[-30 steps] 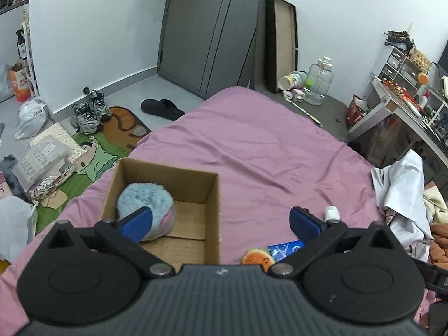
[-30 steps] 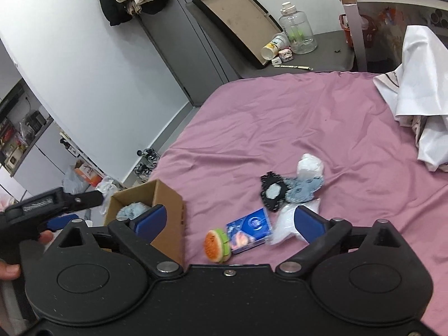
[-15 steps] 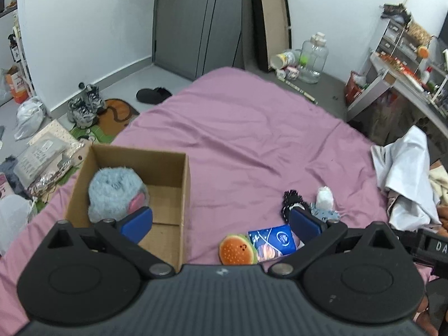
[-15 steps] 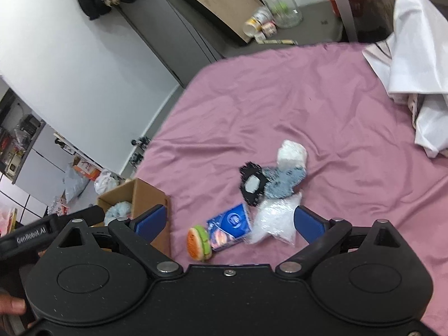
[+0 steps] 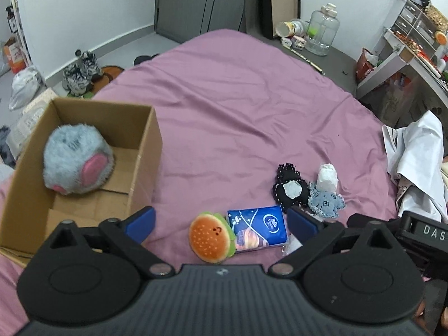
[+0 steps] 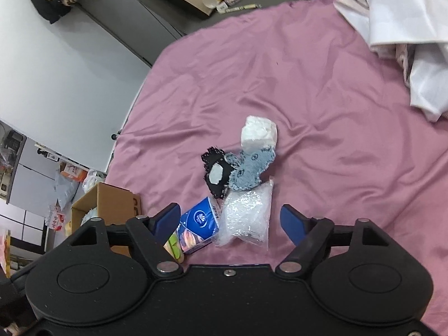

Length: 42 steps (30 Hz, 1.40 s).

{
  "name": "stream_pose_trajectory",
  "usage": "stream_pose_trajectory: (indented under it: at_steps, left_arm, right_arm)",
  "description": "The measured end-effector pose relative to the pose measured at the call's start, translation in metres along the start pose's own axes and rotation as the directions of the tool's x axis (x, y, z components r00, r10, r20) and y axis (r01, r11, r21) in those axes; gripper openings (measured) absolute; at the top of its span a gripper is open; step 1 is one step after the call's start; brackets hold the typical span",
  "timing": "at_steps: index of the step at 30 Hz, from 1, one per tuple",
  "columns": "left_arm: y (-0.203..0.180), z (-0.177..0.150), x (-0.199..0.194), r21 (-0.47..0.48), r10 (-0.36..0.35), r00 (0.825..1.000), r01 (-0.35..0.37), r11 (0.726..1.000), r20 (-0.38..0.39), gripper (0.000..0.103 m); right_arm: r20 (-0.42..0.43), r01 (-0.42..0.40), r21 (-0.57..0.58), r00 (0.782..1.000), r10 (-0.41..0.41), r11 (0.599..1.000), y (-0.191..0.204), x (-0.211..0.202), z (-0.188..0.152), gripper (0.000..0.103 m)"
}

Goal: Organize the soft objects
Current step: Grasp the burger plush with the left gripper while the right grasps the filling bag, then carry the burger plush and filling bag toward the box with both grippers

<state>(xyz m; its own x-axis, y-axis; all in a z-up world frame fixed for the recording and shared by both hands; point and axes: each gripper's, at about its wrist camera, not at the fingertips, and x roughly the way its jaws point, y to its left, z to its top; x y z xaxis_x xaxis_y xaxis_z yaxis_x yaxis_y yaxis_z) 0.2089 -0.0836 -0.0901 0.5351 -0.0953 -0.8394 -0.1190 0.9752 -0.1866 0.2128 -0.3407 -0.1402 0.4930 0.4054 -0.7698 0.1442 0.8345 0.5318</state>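
In the right wrist view the burger plush (image 6: 174, 247) shows only as a green and tan sliver behind the left finger (image 6: 165, 222) of the right tongs; the cardboard box (image 6: 112, 204) is half covered by the tongs' body, its contents a pale blur; the white cloth (image 6: 406, 28) runs off the right edge; in the left wrist view the clear plastic bag (image 5: 292, 245) peeks from behind a blue pad; the desk (image 5: 403, 56) clutter is too small to tell.

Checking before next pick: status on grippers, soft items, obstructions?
Left gripper open, empty. Right gripper open, jaws just closing, over clear bag, not gripped. Fluffy toy in box; burger plush on bed. Nothing blocking.
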Motion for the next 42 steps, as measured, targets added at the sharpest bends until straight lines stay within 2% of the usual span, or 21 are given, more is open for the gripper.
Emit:
stream_pose_trajectory:
  at_steps: [1, 6, 9, 14, 22, 24, 25, 26, 27, 33, 38, 42]
  left_arm:
    - [-0.001, -0.001, 0.003, -0.012, 0.001, 1.000, -0.001, 1.000, 0.005, 0.096]
    - [-0.003, -0.008, 0.024, -0.048, 0.004, 0.999, -0.006, 0.999, -0.039, 0.071]
    - [-0.004, -0.014, 0.034, -0.051, 0.034, 0.998, -0.037, 0.998, -0.057, 0.064]
    - [-0.002, -0.021, 0.049, -0.076, 0.066, 0.994, -0.072, 0.995, -0.083, 0.057]
    - [-0.002, -0.028, 0.069, -0.087, 0.089, 0.991, -0.098, 0.991, -0.102, 0.057]
    - [0.000, -0.030, 0.072, -0.104, 0.083, 0.992, -0.094, 0.990, -0.099, 0.056]
    - [0.001, -0.031, 0.072, -0.106, 0.078, 0.992, -0.088, 0.990, -0.095, 0.054]
    - [0.001, -0.031, 0.072, -0.110, 0.073, 0.993, -0.083, 0.990, -0.091, 0.046]
    - [0.002, -0.030, 0.070, -0.110, 0.078, 0.993, -0.087, 0.990, -0.088, 0.038]
    - [0.004, -0.028, 0.059, -0.106, 0.059, 0.995, -0.067, 0.992, -0.079, 0.025]
    - [0.001, -0.027, 0.041, -0.094, 0.030, 0.999, -0.034, 0.995, -0.041, 0.024]
    - [0.000, -0.026, 0.028, -0.090, 0.012, 1.000, -0.014, 0.996, -0.023, 0.024]
  right_arm:
    - [-0.009, 0.001, 0.010, 1.000, -0.001, 1.000, -0.002, 0.003, 0.000, 0.076]
    - [-0.038, 0.007, 0.036, 0.999, -0.006, 0.999, -0.011, 0.018, -0.003, 0.076]
    - [-0.054, 0.000, 0.042, 0.999, 0.002, 0.999, -0.015, 0.024, -0.006, 0.076]
    - [-0.068, -0.017, 0.041, 0.997, 0.019, 0.999, -0.018, 0.034, -0.010, 0.074]
    - [-0.053, -0.036, 0.048, 0.998, 0.039, 0.998, -0.024, 0.049, -0.012, 0.073]
    - [-0.057, -0.040, 0.043, 0.997, 0.043, 0.998, -0.023, 0.054, -0.014, 0.070]
    - [-0.057, -0.044, 0.029, 0.997, 0.046, 0.999, -0.022, 0.056, -0.015, 0.062]
    - [-0.054, -0.035, 0.015, 0.998, 0.036, 0.999, -0.021, 0.057, -0.016, 0.048]
    - [-0.061, -0.020, 0.013, 0.998, 0.021, 1.000, -0.022, 0.058, -0.016, 0.043]
    - [-0.035, -0.002, 0.020, 0.999, 0.003, 1.000, -0.020, 0.046, -0.017, 0.037]
    - [0.006, -0.040, 0.016, 0.999, 0.040, 0.999, -0.012, 0.030, -0.020, 0.036]
    - [0.037, -0.038, -0.007, 0.999, 0.039, 0.999, -0.007, 0.023, -0.023, 0.036]
